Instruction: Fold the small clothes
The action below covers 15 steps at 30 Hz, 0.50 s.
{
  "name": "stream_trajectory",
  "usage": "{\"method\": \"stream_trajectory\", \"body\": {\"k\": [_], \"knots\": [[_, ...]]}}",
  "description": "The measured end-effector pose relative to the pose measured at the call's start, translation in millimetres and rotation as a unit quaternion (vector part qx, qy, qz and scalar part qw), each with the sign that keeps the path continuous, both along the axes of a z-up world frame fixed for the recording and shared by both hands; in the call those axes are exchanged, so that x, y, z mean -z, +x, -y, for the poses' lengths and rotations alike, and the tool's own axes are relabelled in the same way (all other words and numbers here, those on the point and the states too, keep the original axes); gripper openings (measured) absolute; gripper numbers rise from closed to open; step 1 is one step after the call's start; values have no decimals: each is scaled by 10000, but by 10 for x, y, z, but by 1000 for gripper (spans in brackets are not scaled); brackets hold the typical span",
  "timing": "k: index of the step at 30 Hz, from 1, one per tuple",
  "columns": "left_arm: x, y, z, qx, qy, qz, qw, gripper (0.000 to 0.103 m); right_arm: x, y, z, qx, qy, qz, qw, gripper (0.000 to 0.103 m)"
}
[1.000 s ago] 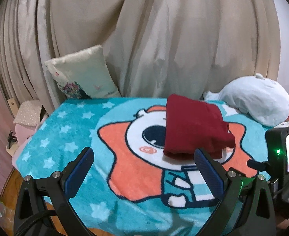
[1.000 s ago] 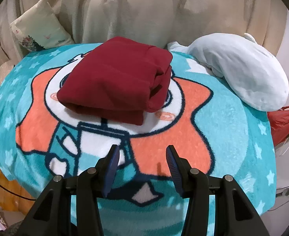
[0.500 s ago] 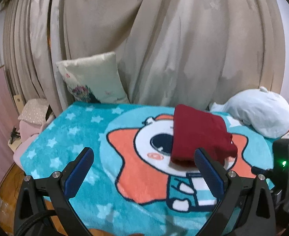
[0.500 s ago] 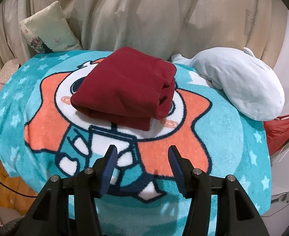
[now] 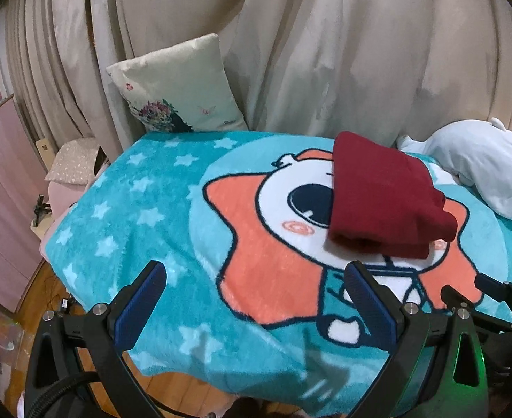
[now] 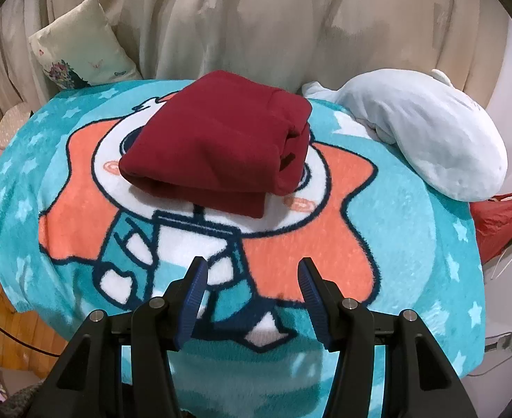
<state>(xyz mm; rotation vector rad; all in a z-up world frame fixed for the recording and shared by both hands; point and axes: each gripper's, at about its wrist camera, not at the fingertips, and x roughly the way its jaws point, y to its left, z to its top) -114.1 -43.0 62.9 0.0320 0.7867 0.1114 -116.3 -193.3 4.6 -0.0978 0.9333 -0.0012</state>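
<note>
Clothes here mean 1 dark red garment (image 6: 217, 149), folded into a thick bundle at 12 o'clock from the right tongs (image 6: 252, 299), lying on the cartoon blanket (image 6: 412, 230) over the bench. From the left tongs (image 5: 256, 299) it sits near 1 o'clock. Both tongs stand open and hold nothing, well apart from the cloth. The fold looks finished, so the sound move is to keep both tongs off the bundle; a stray nudge at its open layered end near 3 o'clock could undo it.
</note>
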Motion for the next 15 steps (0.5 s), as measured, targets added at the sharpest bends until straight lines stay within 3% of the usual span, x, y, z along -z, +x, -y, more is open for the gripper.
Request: {"method": "stream_trajectory", "body": {"k": [15], "knots": [[129, 67, 38, 81, -41, -346, 9994, 102, 45, 40, -40, -74, -14, -79, 9999, 58]]}}
